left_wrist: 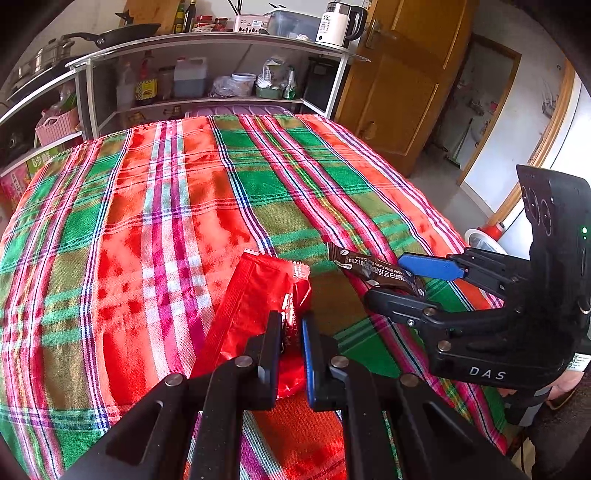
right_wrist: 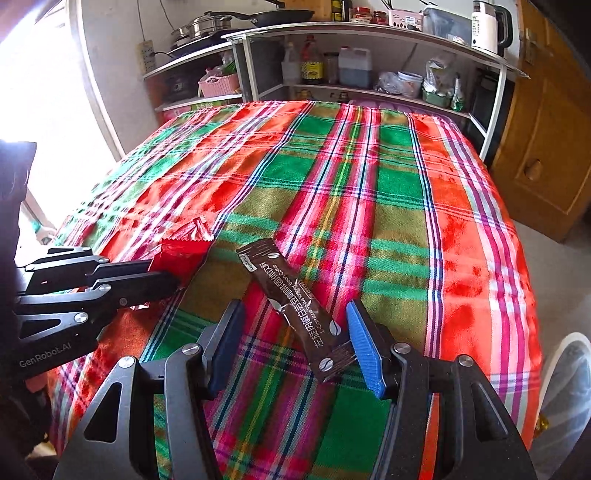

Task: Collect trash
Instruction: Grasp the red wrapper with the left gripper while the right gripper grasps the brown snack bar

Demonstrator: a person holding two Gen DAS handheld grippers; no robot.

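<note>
A red foil wrapper lies on the plaid tablecloth near the front edge. My left gripper is shut on its near end; it also shows in the right wrist view with the wrapper between its fingers. A brown coffee sachet lies flat to the right of it. My right gripper is open, its jaws standing either side of the sachet's near end, not closed on it. In the left wrist view the right gripper straddles the sachet.
A shelf unit with bottles, jars and a kettle stands behind the table. A wooden door is at the right. A white bin with a clear bag sits beside the table's right edge.
</note>
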